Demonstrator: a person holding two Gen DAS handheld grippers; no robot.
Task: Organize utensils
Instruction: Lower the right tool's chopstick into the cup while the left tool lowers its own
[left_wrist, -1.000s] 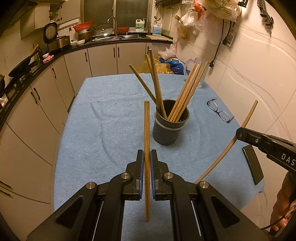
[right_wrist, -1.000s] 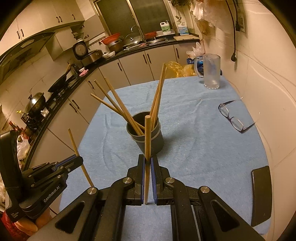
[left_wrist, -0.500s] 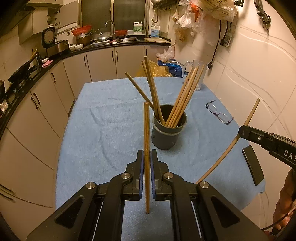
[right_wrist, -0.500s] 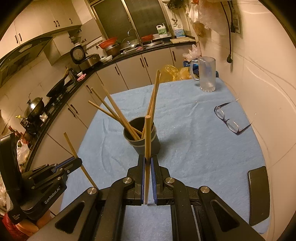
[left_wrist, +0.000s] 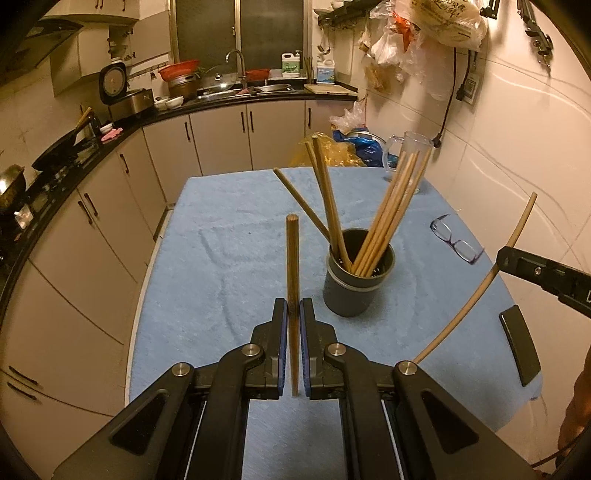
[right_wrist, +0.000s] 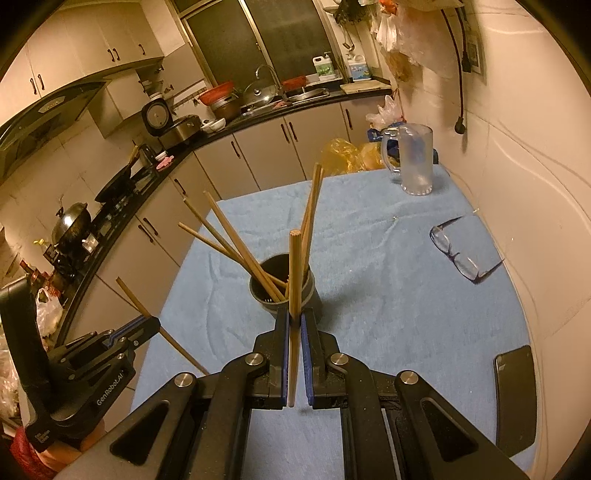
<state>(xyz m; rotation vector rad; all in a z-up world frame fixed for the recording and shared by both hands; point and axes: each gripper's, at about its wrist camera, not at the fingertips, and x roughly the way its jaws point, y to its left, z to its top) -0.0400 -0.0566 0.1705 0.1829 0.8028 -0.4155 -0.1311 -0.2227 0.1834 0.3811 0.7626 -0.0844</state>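
A dark grey utensil cup (left_wrist: 358, 291) stands on the blue towel and holds several wooden chopsticks (left_wrist: 391, 210). My left gripper (left_wrist: 292, 310) is shut on one wooden chopstick (left_wrist: 291, 258), held upright, left of and nearer than the cup. My right gripper (right_wrist: 294, 317) is shut on another chopstick (right_wrist: 294, 273), held upright just in front of the cup (right_wrist: 282, 295). The left gripper also shows in the right wrist view (right_wrist: 147, 325), and the right gripper in the left wrist view (left_wrist: 506, 258), each with its chopstick.
Glasses (right_wrist: 458, 254) lie on the towel (right_wrist: 388, 295) to the right. A clear mug (right_wrist: 415, 162) stands at the far right corner. A black phone (right_wrist: 515, 391) lies at the near right edge. A wall runs along the right, kitchen cabinets along the left.
Both grippers have lifted a little and drawn back slightly, each keeping its chopstick. The cup and its chopsticks have not moved.
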